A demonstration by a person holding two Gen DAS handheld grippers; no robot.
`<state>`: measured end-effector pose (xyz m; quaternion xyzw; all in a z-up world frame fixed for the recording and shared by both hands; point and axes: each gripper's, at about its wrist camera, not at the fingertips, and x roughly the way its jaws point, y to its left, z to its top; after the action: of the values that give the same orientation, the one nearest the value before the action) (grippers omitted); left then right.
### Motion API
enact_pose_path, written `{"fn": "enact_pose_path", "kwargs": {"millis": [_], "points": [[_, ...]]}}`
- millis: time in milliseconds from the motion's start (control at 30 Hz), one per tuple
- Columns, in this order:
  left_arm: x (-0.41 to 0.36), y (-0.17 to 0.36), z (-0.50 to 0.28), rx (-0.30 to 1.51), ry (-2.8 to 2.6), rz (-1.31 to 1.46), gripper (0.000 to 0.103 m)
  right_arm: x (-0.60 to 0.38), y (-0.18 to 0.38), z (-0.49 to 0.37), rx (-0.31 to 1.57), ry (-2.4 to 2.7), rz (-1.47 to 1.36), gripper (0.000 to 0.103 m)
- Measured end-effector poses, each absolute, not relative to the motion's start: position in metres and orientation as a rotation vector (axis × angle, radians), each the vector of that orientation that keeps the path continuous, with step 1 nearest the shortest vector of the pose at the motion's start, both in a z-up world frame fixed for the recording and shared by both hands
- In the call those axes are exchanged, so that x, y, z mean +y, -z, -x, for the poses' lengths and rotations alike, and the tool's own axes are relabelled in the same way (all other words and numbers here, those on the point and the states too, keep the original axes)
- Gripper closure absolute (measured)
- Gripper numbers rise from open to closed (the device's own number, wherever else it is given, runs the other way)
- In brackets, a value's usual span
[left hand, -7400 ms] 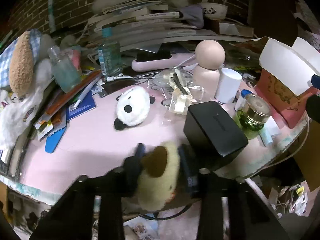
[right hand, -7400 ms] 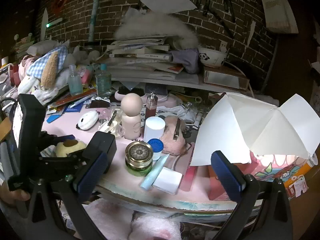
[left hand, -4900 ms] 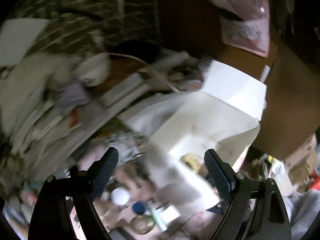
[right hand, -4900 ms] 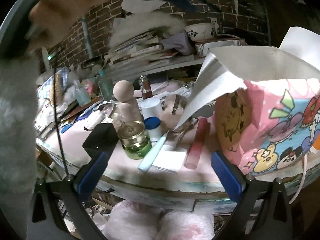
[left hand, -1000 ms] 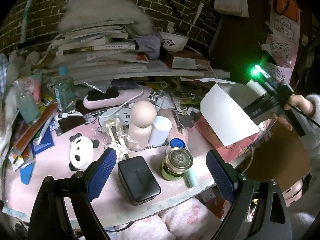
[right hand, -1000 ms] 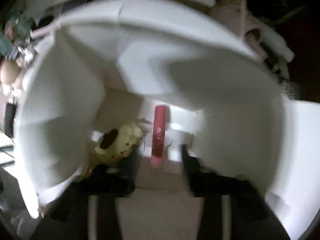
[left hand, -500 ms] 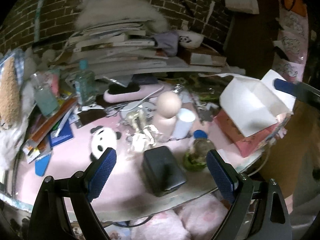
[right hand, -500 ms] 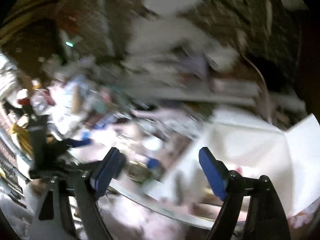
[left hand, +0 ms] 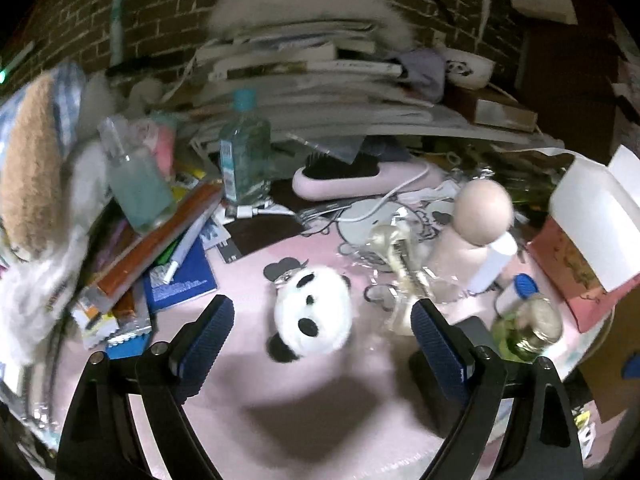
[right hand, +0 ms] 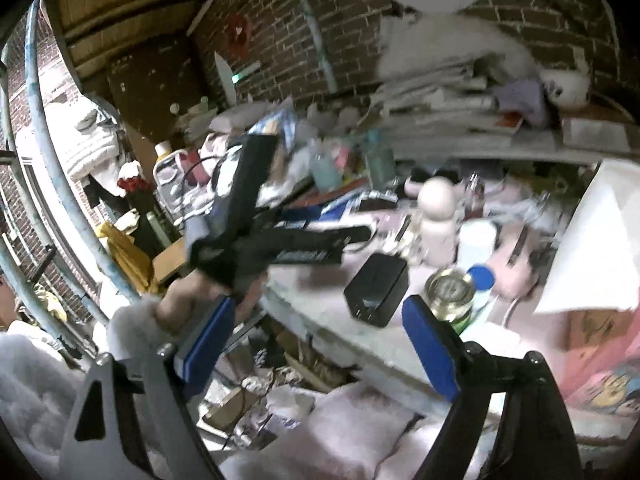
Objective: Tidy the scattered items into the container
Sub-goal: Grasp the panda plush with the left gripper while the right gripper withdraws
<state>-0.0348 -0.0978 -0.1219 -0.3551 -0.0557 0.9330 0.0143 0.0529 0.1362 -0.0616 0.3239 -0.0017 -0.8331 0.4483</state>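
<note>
My left gripper (left hand: 322,334) is open and empty, its jaws on either side of a white-and-black panda plush (left hand: 312,314) that lies on the pink table (left hand: 240,364). The pink cartoon box with white flaps (left hand: 592,236) stands at the right; it also shows in the right wrist view (right hand: 592,248). My right gripper (right hand: 318,332) is open and empty, off the table's front edge, facing a black charger block (right hand: 376,290) and a green glass jar (right hand: 448,294). The left gripper also shows from the side in the right wrist view (right hand: 320,246).
A peach wooden doll (left hand: 476,220), a white cylinder (left hand: 490,264), a blue-capped tube (left hand: 520,286), clear wrapping (left hand: 400,276), a pink hairbrush (left hand: 360,176), bottles (left hand: 244,156) and stacked books (left hand: 320,68) crowd the table. Snack packs and a blue booklet (left hand: 180,280) lie left.
My left gripper has dropped lower and moved left, so the panda now sits between its jaws. My right gripper came out of the box, where it left the pink tube, and swung left.
</note>
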Motion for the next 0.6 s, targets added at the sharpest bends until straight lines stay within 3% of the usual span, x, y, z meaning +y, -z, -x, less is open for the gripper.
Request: {"fn": "enact_pose_path", "kwargs": {"millis": [67, 167, 333, 467, 600], "points": [[-0.1, 0.129, 0.04, -0.2, -2.876, 1.14, 0.037, 0.136, 0.067, -0.051, -0.008, 2.05, -0.817, 0.019], [-0.099, 0.14, 0.048, -0.178, -2.867, 1.195, 0.052, 0.138, 0.074, -0.047, -0.019, 2.041, -0.839, 0.019], [-0.098, 0.145, 0.05, -0.173, -2.876, 1.164, 0.055, 0.139, 0.076, -0.044, -0.031, 2.033, -0.847, 0.019], [-0.093, 0.145, 0.051, -0.104, -2.904, 1.192, 0.07, 0.14, 0.079, -0.042, -0.037, 2.051, -0.846, 0.019], [-0.089, 0.141, 0.049, -0.105, -2.875, 1.211, 0.072, 0.142, 0.084, -0.036, -0.053, 2.115, -0.852, 0.019]]}}
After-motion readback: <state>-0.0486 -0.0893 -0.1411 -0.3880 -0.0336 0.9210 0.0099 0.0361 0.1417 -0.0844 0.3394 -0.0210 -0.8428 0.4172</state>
